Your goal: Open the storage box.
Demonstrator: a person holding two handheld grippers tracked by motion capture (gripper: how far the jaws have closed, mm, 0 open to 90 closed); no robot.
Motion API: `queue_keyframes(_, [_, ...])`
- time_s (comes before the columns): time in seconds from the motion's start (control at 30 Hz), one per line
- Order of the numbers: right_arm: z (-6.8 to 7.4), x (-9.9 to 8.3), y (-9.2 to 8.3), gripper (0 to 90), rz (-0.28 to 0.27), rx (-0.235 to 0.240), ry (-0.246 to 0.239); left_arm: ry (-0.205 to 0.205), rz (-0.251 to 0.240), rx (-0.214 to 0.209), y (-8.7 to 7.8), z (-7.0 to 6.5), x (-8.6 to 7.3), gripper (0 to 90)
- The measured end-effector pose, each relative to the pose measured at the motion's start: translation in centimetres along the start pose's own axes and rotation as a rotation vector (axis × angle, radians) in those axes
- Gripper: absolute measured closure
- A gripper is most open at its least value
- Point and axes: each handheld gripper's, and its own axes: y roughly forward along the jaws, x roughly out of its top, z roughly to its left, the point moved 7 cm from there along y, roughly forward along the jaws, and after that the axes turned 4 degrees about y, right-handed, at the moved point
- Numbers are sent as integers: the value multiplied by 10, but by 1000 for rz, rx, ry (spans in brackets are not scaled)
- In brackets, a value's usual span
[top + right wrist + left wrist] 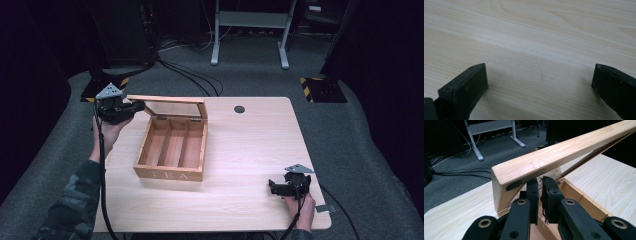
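The left gripper [131, 108] pinches the left corner of the raised lid [167, 99] with its jaws nearly closed. The wooden tea box [171, 150] sits left of centre on the table [250, 150]. The right gripper [274, 187] rests near the front right edge, jaws wide apart

A dim room with grey carpet [370, 125]. Black cables [190, 75] trail across it toward a white-legged desk frame [250, 30]. Yellow-black striped bases [322, 89] flank the light wooden bench [260, 150].

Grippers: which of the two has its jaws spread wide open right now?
The right gripper, low over bare table. The left gripper is pinched nearly shut at the tea box lid's corner.
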Motion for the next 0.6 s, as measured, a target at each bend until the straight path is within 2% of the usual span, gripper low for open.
queue_keyframes(0.6, [0,0,0,0,-1,1,4,5,1,10,1,1,3,835])
